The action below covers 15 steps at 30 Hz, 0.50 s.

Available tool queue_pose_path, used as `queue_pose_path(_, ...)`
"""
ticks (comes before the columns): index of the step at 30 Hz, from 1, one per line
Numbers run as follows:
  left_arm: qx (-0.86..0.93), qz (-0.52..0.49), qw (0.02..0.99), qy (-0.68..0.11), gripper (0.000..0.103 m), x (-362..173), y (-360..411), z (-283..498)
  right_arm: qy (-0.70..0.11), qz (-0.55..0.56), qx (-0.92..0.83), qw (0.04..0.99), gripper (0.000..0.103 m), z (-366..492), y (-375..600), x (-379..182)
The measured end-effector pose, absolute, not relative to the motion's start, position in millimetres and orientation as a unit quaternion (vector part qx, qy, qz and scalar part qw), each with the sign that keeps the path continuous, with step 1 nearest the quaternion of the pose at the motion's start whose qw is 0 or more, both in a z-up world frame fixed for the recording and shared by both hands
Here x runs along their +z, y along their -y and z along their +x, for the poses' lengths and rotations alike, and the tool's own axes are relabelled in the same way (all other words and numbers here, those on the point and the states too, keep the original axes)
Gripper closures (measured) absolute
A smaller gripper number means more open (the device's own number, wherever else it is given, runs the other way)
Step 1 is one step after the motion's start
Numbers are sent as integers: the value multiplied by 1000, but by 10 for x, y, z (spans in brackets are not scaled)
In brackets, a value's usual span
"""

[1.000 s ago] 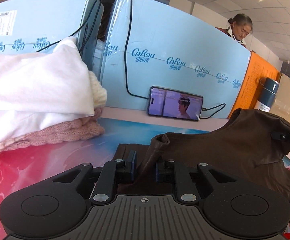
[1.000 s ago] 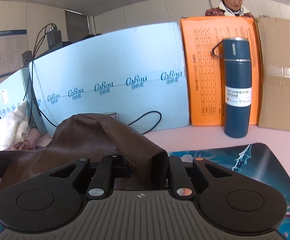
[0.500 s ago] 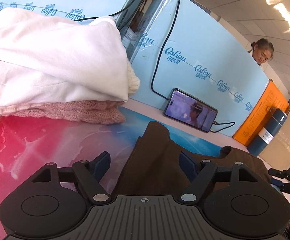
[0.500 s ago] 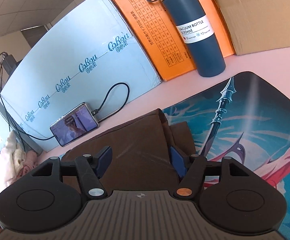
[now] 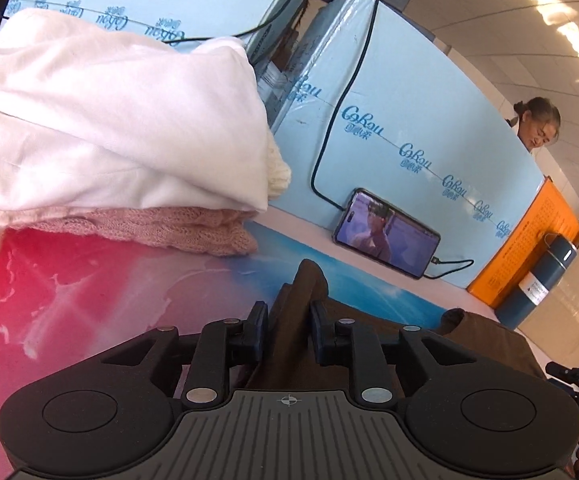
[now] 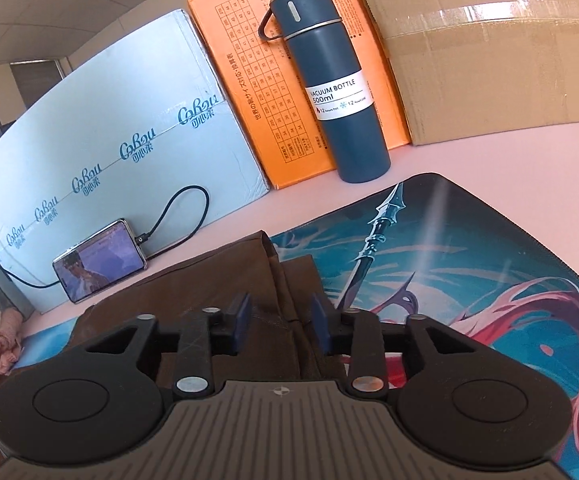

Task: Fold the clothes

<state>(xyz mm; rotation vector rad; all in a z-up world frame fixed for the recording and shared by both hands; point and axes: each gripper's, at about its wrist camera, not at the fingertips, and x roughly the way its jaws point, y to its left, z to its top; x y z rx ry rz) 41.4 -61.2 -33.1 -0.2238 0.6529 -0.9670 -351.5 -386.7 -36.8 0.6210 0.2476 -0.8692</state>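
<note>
A brown garment [image 5: 481, 344] lies folded on the printed mat [image 5: 89, 300]. My left gripper [image 5: 288, 320] is shut on a raised ridge of its left end, which sticks up between the pads. In the right wrist view the same brown garment [image 6: 209, 280] spreads out to the left. My right gripper [image 6: 280, 320] has its jaws drawn in on a fold along the garment's right edge, over the mat [image 6: 469, 260]. Part of the right tool and the hand that holds it show at the left wrist view's right edge.
A pile of white clothes [image 5: 109, 120] on a pink knit [image 5: 177, 228] lies at the left. A phone [image 6: 99, 266] on a cable leans against blue foam boards [image 6: 109, 152]. A blue bottle [image 6: 337, 92], orange box [image 6: 249, 80] and cardboard box [image 6: 489, 60] stand behind. A person [image 5: 537, 128] is beyond the boards.
Both grippers held the garment lifted a second ago, then opened over it as it lay flat. Both have now closed again on folds at its two ends.
</note>
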Motion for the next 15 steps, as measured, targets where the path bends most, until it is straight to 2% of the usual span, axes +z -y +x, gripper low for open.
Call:
queue_pose_path(1,-438,-111,842,-296,62,-275,545,378,-107,293,-412,856,53,-3532,3845,-346)
queue_pose_path(2,-422,-121,852,-285,43,-214,459,333,-97,290,-411,859,51,-3551,3818,-321)
queue_pose_path(3,-412,-132,858,-277,34,-163,373,285,-86,287,-409,862,48,-3569,3791,-296)
queue_pose_path(4,-409,-144,858,-274,21,-126,286,231,-75,283,-408,865,39,-3587,3765,-271)
queue_pose_path(8,-419,-176,843,-287,12,-44,-40,-81,-47,286,-370,883,15,-3620,3669,-205)
queue_pose_path(10,-422,-193,832,-306,7,-47,-166,-218,-50,292,-344,891,11,-3582,3625,-200)
queue_pose_path(13,-430,-247,795,-349,6,-129,-310,-333,-57,303,-311,899,2,-3528,3557,-206)
queue_pose_path(15,-438,-259,781,-363,6,-185,-319,-389,-61,311,-291,903,0,-3494,3511,-215)
